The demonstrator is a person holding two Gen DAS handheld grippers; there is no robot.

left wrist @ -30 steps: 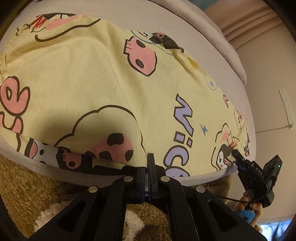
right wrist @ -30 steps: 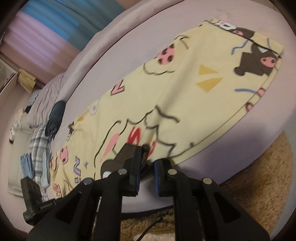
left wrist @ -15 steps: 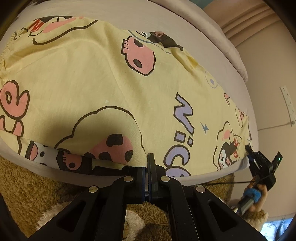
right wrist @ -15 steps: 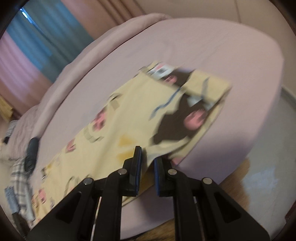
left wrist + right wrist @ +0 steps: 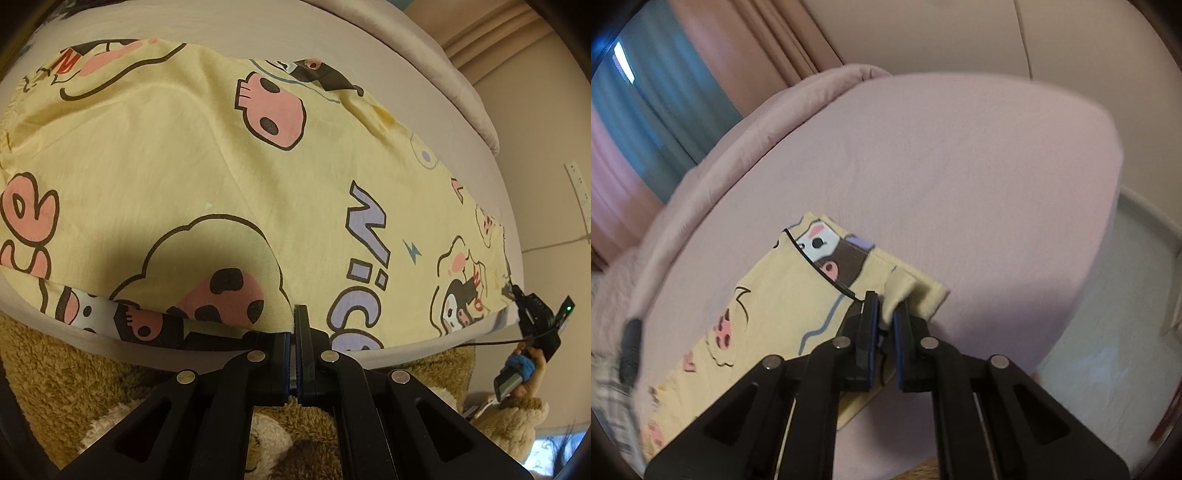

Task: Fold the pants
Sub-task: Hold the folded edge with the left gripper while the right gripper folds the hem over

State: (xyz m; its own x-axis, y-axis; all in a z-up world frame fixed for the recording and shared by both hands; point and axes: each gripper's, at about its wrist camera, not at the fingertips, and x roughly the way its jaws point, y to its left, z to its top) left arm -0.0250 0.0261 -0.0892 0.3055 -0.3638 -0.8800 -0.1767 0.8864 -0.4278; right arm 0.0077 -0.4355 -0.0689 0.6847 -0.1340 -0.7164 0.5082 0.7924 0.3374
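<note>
Yellow cartoon-print pants point(image 5: 221, 166) lie flat along the near edge of a lilac bed point(image 5: 258, 29). My left gripper point(image 5: 297, 317) is shut on the near edge of the pants where it hangs over the bed's edge, with cloth draped over its left finger. In the right wrist view the leg end of the pants point(image 5: 768, 314) lies on the bed point(image 5: 960, 166). My right gripper point(image 5: 885, 310) is closing on the hem corner, and a puckered bit of cloth stands pinched between its fingers. The left wrist view shows that right gripper point(image 5: 517, 295) small at the far end of the leg.
A shaggy brown rug point(image 5: 55, 369) covers the floor under the bed's edge. A rolled lilac quilt point(image 5: 757, 118) lines the bed's far side, with curtains point(image 5: 646, 110) behind. A dark item point(image 5: 629, 343) and plaid clothes point(image 5: 609, 406) lie at the left. Pale floor point(image 5: 1108, 350) lies beyond the bed's right end.
My right gripper has travelled along the leg from mid-length to the hem corner and its jaws have narrowed onto the cloth. The left gripper has kept still, shut on the edge.
</note>
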